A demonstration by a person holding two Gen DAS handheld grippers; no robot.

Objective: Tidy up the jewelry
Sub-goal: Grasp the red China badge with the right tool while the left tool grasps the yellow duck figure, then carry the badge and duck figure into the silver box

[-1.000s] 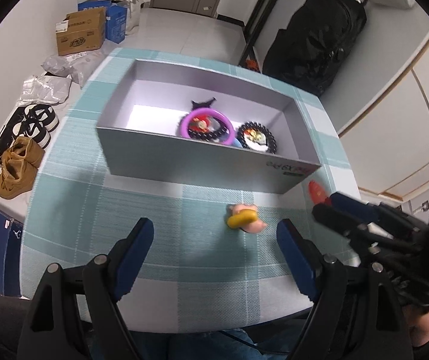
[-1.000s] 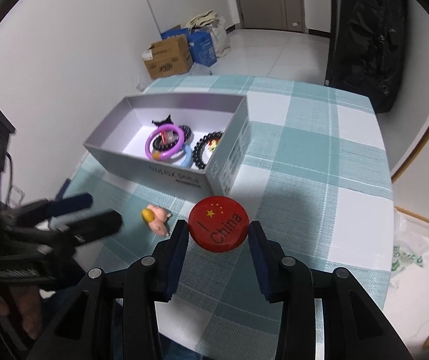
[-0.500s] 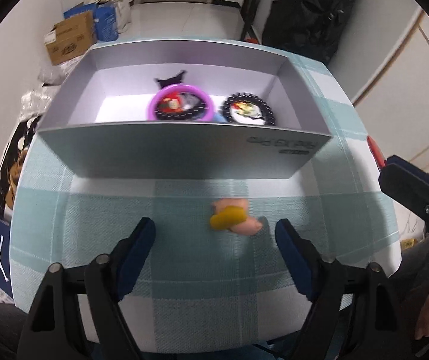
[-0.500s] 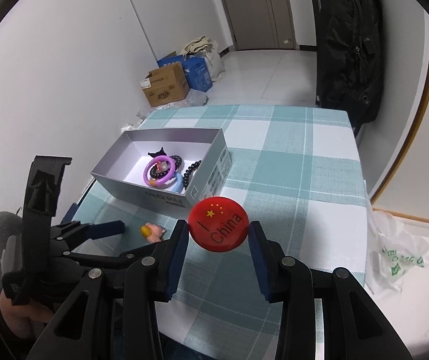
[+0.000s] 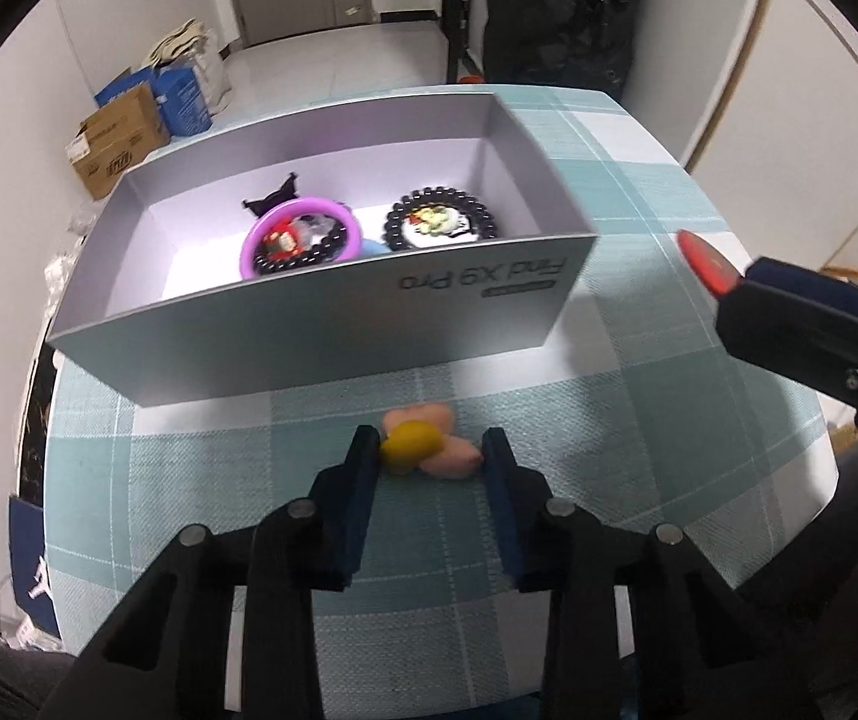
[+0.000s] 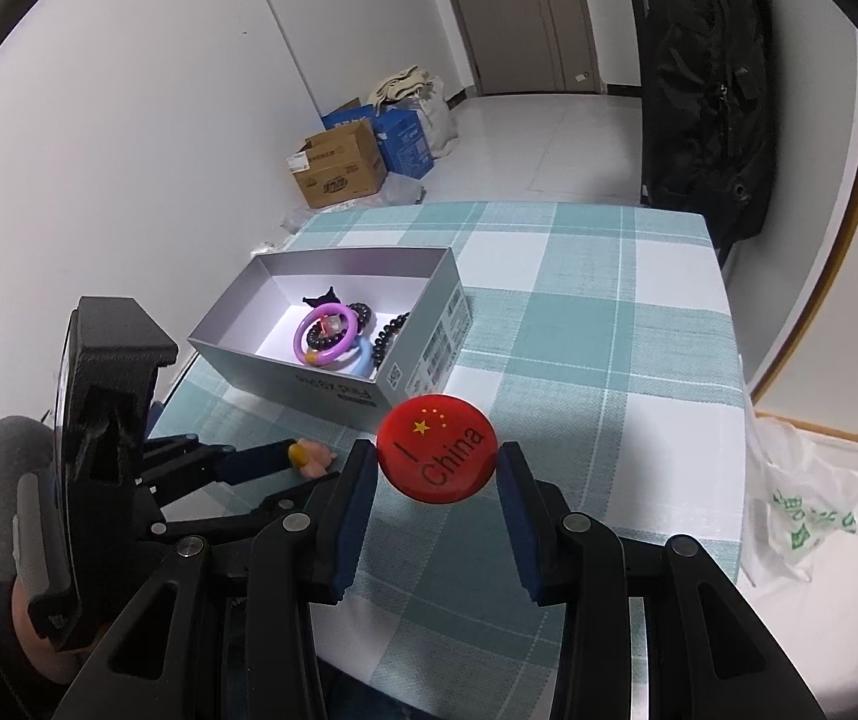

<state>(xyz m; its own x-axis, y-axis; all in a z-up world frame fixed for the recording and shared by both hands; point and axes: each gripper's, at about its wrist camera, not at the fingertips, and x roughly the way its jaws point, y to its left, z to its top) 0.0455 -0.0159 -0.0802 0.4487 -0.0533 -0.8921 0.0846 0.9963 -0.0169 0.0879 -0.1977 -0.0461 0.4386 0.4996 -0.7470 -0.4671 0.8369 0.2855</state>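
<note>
Left wrist view is showing the left gripper (image 5: 431, 457) angling steeply down at the checked tablecloth (image 5: 201, 480), its jaws having just been closing and now pinching the small pink-and-yellow charm (image 5: 426, 450) lying just before the grey box (image 5: 333, 330). That box is reading "Find X9 Pro" and holding bracelets (image 5: 302, 238). The right gripper (image 6: 436, 459) is hovering beside it, gripping a red badge (image 6: 436, 457) reading "I China" under yellow stars.

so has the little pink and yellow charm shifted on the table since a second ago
No. The charm lies just before the grey box as earlier; the left tongs have just been closing around it.
</note>
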